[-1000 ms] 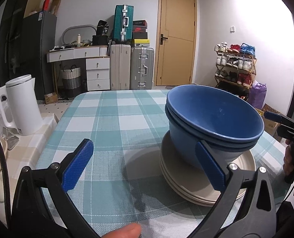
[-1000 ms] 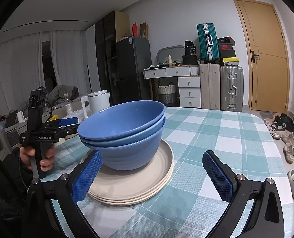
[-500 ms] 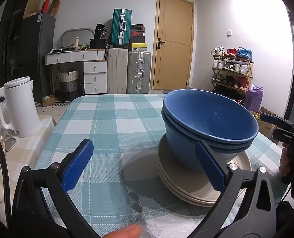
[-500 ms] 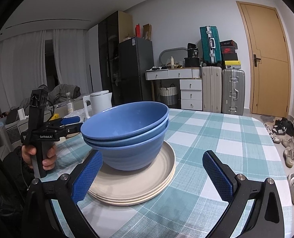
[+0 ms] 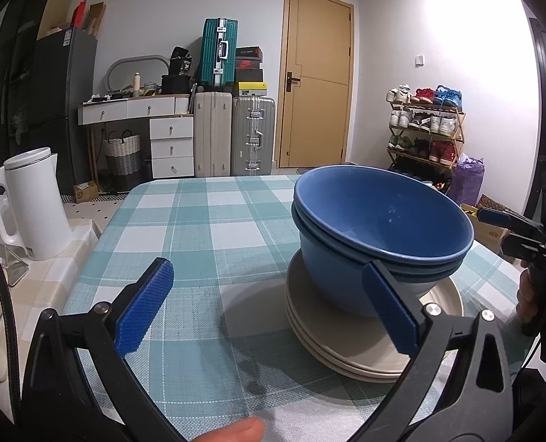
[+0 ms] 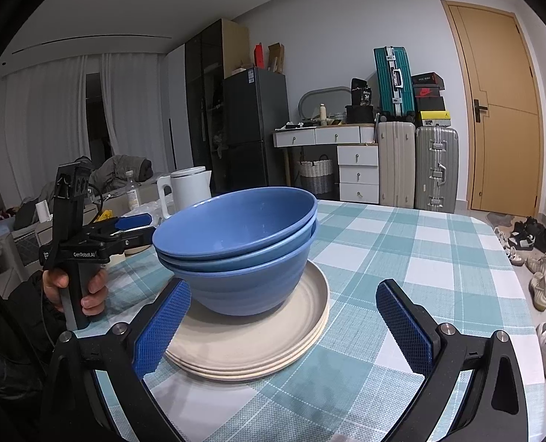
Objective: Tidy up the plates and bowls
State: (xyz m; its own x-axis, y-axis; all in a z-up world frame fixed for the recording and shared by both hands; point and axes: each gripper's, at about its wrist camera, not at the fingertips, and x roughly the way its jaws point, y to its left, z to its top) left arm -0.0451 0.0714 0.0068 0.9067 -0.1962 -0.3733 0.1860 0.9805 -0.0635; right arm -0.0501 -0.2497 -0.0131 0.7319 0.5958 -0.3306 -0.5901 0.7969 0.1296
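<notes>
3 blue bowls (image 6: pixel 243 243) are nested together and set on a stack of cream plates (image 6: pixel 258 346), which appears to number 3, though the rims are hard to separate. The stack is placed on the table (image 6: pixel 420 258), toward its near side in both views.

The left gripper (image 5: pixel 269 309) is held with its jaws spread wide and nothing is gripped between them; its right finger is seen in front of the bowls and plates, and contact cannot be judged from this view. The right gripper (image 6: pixel 284 328) is likewise held wide apart and empty, with its left finger (image 6: pixel 162 328) shown over the plates' near rim and its right finger over bare cloth. In the right wrist view the left gripper (image 6: pixel 131 226) is seen from the side, gripped by a hand (image 6: pixel 75 289) just beside the bowls.

The table is covered by a woven cloth checked in teal and white. A white kettle (image 5: pixel 33 202) is stood on a side counter to the left. Beyond the table, a white desk with drawers (image 5: pixel 151 125), a woven basket (image 5: pixel 122 154), 1 beige and 1 silver suitcase (image 5: pixel 252 136) with a teal suitcase (image 5: pixel 219 57) above, a tan door (image 5: pixel 319 81) and a shoe rack (image 5: pixel 425 125) are ranged along the walls. A dark fridge (image 6: pixel 256 129) and pale curtains are shown in the right wrist view.

The bowls are smooth, matte and round with deep sloping sides; the plates are flat, wide and low-rimmed. The finger pads are blue with a fine knurled texture, mounted on black frames.
</notes>
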